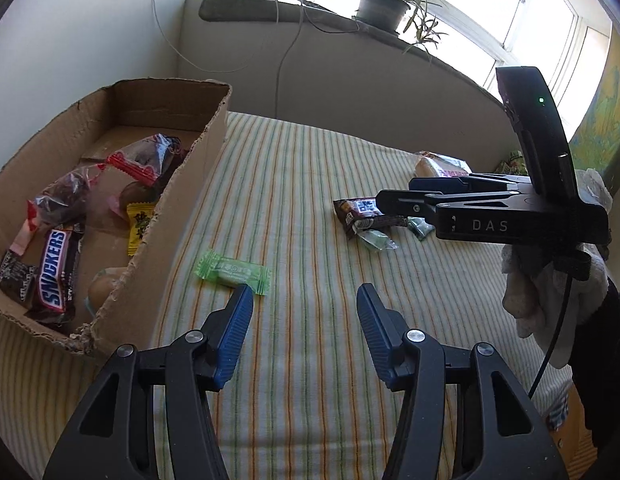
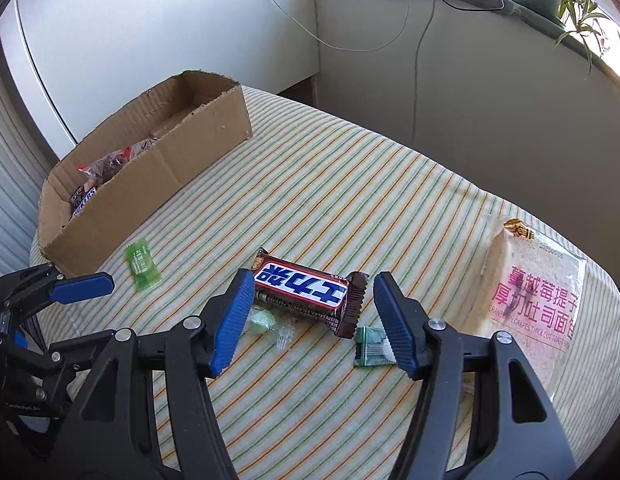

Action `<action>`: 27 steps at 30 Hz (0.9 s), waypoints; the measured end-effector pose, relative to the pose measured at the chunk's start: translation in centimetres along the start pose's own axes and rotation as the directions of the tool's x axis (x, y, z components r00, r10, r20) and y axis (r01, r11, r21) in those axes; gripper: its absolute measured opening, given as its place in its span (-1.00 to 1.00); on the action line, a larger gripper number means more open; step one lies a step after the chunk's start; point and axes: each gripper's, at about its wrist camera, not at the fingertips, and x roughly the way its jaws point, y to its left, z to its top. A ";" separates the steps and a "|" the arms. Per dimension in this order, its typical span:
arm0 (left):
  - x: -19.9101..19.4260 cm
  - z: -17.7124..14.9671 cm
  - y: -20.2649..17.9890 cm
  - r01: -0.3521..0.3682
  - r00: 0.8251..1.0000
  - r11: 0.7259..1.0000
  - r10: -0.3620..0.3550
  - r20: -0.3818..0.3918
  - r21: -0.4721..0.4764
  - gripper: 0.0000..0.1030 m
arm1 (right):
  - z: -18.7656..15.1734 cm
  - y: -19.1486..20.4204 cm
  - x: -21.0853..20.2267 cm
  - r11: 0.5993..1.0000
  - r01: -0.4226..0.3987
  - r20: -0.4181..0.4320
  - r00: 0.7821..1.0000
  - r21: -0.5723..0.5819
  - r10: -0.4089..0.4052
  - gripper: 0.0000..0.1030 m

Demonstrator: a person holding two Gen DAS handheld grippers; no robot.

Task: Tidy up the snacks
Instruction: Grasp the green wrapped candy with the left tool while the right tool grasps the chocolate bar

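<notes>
A cardboard box (image 1: 182, 184) on the left holds several snacks, among them a Snickers bar (image 1: 56, 268) and clear red-edged packets (image 1: 142, 160). My left gripper (image 1: 306, 300) is open and empty over the striped cloth, just right of a green candy (image 1: 232, 272). My right gripper (image 2: 313, 284) is open around a Snickers bar (image 2: 306, 292) lying on the cloth, not touching it. Small green candies (image 2: 369, 346) lie under and beside that bar. The box also shows in the right wrist view (image 2: 150, 176), as does the green candy (image 2: 142, 266).
A bagged slice of toast (image 2: 533, 296) lies at the right of the striped tablecloth (image 2: 349, 184). The right gripper body (image 1: 493, 212) hangs over the right side in the left wrist view. A wall, cables and a potted plant (image 1: 381, 4) stand behind.
</notes>
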 end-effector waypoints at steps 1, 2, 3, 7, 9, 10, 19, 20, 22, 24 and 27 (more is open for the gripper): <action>0.1 0.0 0.1 -0.007 1.000 1.000 0.007 -0.003 -0.003 -0.01 | 0.0 0.0 0.2 1.000 0.001 -0.003 1.000 -0.009 -0.001 0.25; 0.3 0.0 0.0 -0.020 1.000 1.000 0.020 -0.001 -0.001 -0.01 | 0.0 0.1 0.3 1.000 0.000 -0.006 1.000 -0.015 0.000 0.25; 0.4 0.0 0.0 -0.028 1.000 1.000 0.028 0.000 0.003 -0.01 | 0.0 0.1 0.5 1.000 -0.002 -0.008 1.000 -0.021 0.002 0.25; 1.4 -0.1 -0.7 -0.066 0.998 0.998 0.066 -0.009 0.022 0.03 | 0.1 0.2 0.7 0.999 -0.010 -0.004 1.000 -0.042 0.010 0.25; 2.0 0.0 -1.1 -0.092 0.996 0.995 0.092 -0.010 0.026 0.04 | 0.2 0.2 0.8 0.998 -0.020 -0.002 1.000 -0.052 0.020 0.25; 2.3 0.0 -1.3 -0.118 0.993 0.993 0.118 -0.008 0.027 0.05 | 0.1 0.2 0.8 0.998 -0.026 0.000 1.000 -0.057 0.026 0.25; 4.6 1.3 -2.3 -0.129 0.991 0.992 0.129 -0.020 0.010 0.16 | 0.2 0.1 2.2 0.987 -0.101 -0.007 0.995 -0.122 0.101 0.25; 4.7 1.5 -2.3 -0.080 0.996 0.997 0.080 -0.029 0.015 0.16 | 0.2 0.1 2.2 0.986 -0.109 -0.003 0.994 -0.128 0.109 0.25; 4.5 1.4 -2.5 -0.062 0.997 0.997 0.063 -0.034 0.043 0.16 | 0.1 0.0 2.2 0.983 -0.121 0.006 0.992 -0.139 0.123 0.25; 4.2 1.2 -2.3 -0.111 0.993 0.993 0.111 -0.024 0.030 0.16 | 0.0 -0.2 2.1 0.981 -0.133 0.016 0.991 -0.144 0.136 0.25; 4.2 1.3 -1.9 -0.171 0.985 0.985 0.170 -0.035 -0.028 0.16 | -0.1 -0.7 2.2 0.978 -0.157 0.026 0.987 -0.138 0.162 0.25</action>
